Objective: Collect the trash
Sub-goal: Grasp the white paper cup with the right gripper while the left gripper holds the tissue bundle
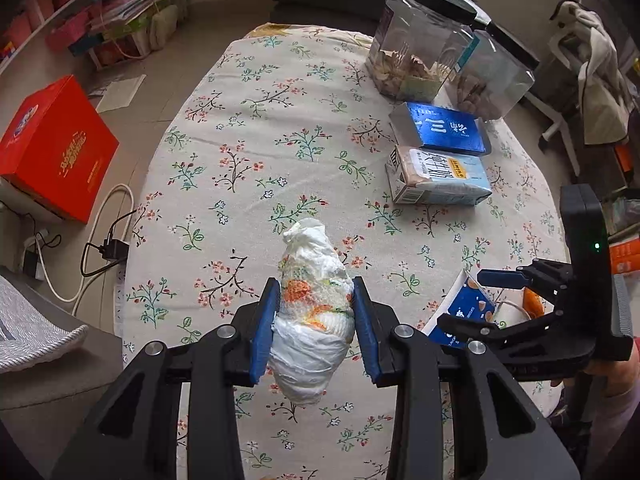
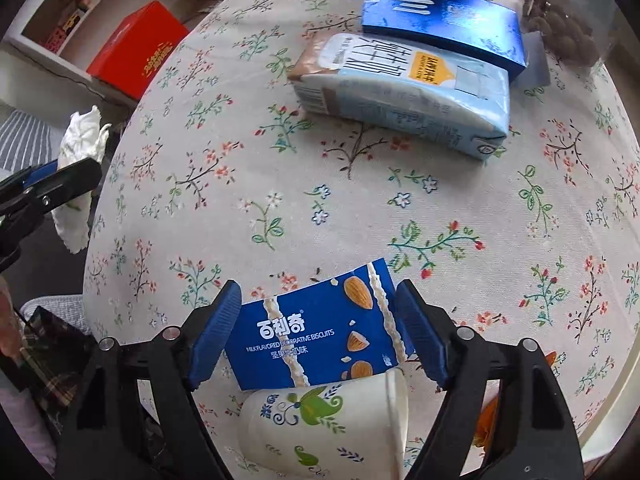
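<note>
A crumpled white tissue wad (image 1: 312, 304) with orange stains sits between the blue pads of my left gripper (image 1: 315, 292), which is shut on it above the floral tablecloth (image 1: 248, 128). From the right wrist view the same wad (image 2: 80, 140) and left gripper (image 2: 72, 172) hang past the table's left edge. My right gripper (image 2: 318, 292) points down with its wide-set pads against both short ends of a blue biscuit box (image 2: 312, 336). The box (image 1: 464, 308) looks tilted up off the cloth. A paper cup (image 2: 320, 420) lies on its side under the box.
A light blue milk carton (image 2: 404, 92) and a dark blue box (image 2: 444, 20) lie further back. Two clear jars (image 1: 420, 44) stand at the far right. An orange scrap (image 2: 486, 424) lies by the cup. On the floor to the left are a red box (image 1: 56, 148) and cables (image 1: 100, 248).
</note>
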Tool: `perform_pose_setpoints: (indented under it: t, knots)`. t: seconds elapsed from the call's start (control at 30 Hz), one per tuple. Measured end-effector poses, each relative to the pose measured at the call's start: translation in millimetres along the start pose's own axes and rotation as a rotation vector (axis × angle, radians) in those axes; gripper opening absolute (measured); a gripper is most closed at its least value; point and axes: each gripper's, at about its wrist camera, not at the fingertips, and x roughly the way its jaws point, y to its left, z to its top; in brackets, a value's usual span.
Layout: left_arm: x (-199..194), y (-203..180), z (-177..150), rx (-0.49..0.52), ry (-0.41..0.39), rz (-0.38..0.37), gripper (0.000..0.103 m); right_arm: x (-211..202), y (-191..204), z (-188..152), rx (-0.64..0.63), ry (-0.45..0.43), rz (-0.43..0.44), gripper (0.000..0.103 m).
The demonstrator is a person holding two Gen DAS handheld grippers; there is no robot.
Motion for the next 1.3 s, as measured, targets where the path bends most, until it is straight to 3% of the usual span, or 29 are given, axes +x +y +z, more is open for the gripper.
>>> perform_pose_setpoints:
  t: [0.17,0.3,0.53,0.6,0.67,0.7,0.73,0.77,0.9,0.97,1.0,1.1,1.3]
  knots:
    - [-3.8,2.8,-1.0,-0.004,-0.005,-0.004,0.037,1.1,26.1,-6.7,-0.106,0.019,-0.027,0.096]
    - [-5.5,5.5,-2.4,-0.008,-0.006,-0.005,0.037,20.0,36.1,-13.6,-0.185,0.065,-0.221,0.096]
    - [-7.1,9.7,-4.0,-0.02,-0.008,-0.005,0.038,21.2,36.3,-15.0,-0.19,0.046,-0.219,0.096]
    - [-7.0,9.9,-4.4,-0.019,-0.007,-0.006,0.038,19.9,36.0,-15.1,-0.204,0.036,-0.206,0.086]
    - [-7.2,9.4,-5.1,-0.018,-0.008,-0.006,0.038,7.5,33.2,-12.4,-0.189,-0.004,-0.176,0.047]
    - [-7.1,9.1,-5.1,-0.018,-0.008,-0.006,0.038,1.4,31.3,-10.3,-0.179,-0.021,-0.157,0.038]
    - [-6.7,9.2,-5.0,-0.019,-0.008,-0.005,0.038,-2.1,28.3,-8.6,-0.163,-0.026,-0.137,0.022]
    - [-6.0,9.3,-4.9,-0.02,-0.006,-0.003,0.038,-3.6,25.2,-8.2,-0.152,-0.028,-0.128,0.02]
    - [-4.3,8.3,-4.9,-0.018,-0.003,-0.003,0.038,-6.5,19.0,-8.9,-0.146,-0.029,-0.108,0.025]
    - [-5.5,8.8,-5.0,-0.018,-0.006,-0.005,0.038,-8.7,18.2,-8.5,-0.192,-0.016,-0.098,0.067]
    - [-5.9,9.5,-5.3,-0.02,-0.006,-0.006,0.038,-11.7,16.0,-18.4,-0.216,-0.002,-0.105,0.072]
    - [-5.2,12.5,-5.2,-0.028,-0.004,-0.004,0.038,-14.9,4.7,-32.0,-0.239,0.042,-0.169,0.071]
    - [-7.8,8.2,-4.9,-0.016,-0.012,-0.017,0.038,-58.0,-24.2,-39.1,-0.15,-0.029,-0.133,0.073]
